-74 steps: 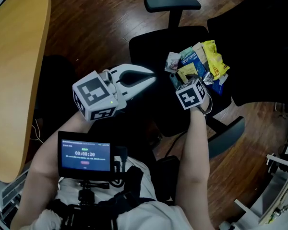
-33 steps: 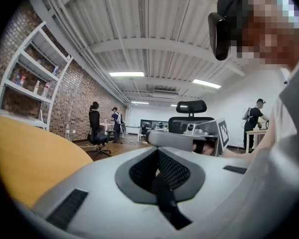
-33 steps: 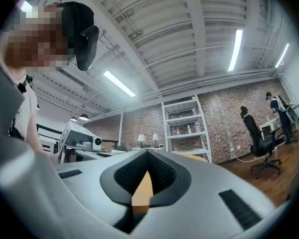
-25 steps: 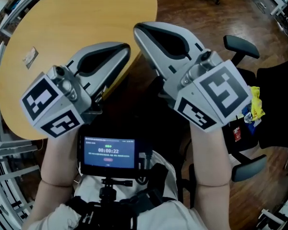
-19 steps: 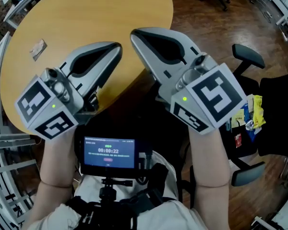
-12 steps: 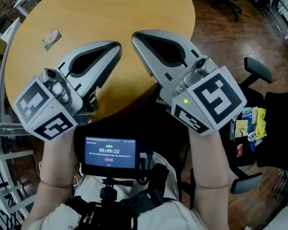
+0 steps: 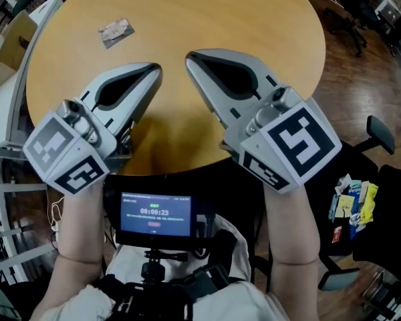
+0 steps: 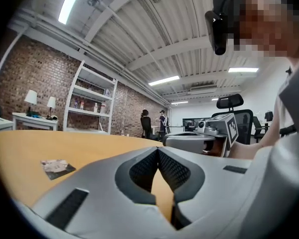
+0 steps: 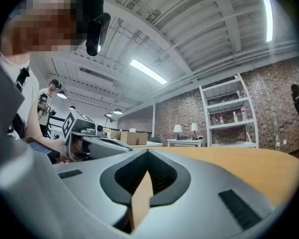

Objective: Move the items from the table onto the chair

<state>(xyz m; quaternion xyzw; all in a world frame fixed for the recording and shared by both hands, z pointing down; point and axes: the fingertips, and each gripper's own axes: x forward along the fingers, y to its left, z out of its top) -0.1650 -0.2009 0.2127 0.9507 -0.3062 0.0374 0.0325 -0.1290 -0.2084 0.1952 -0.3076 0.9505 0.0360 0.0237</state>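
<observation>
1. Currently holding the left gripper [image 7: 155, 70] level over the near part of the round wooden table [image 7: 254, 19], with jaws clenched tip to tip and nothing between them.
2. Holding the right gripper [image 7: 190, 58] just beside it, likewise clenched shut and empty, with only tabletop showing through the gap behind the pads.
3. Seeing one small flat packet [image 7: 116, 32] lying on the table's far left, well apart from both grippers.
4. Finding a heap of snack packets [image 7: 353, 204] on the black chair [image 7: 381, 134] at lower right, off the table.
5. Wearing a small screen [image 7: 155, 214] at the chest, below both forearms.
6. Looking past the table to a brick wall [image 8: 20, 78] and white shelves [image 8: 89, 103] in the left gripper view.
</observation>
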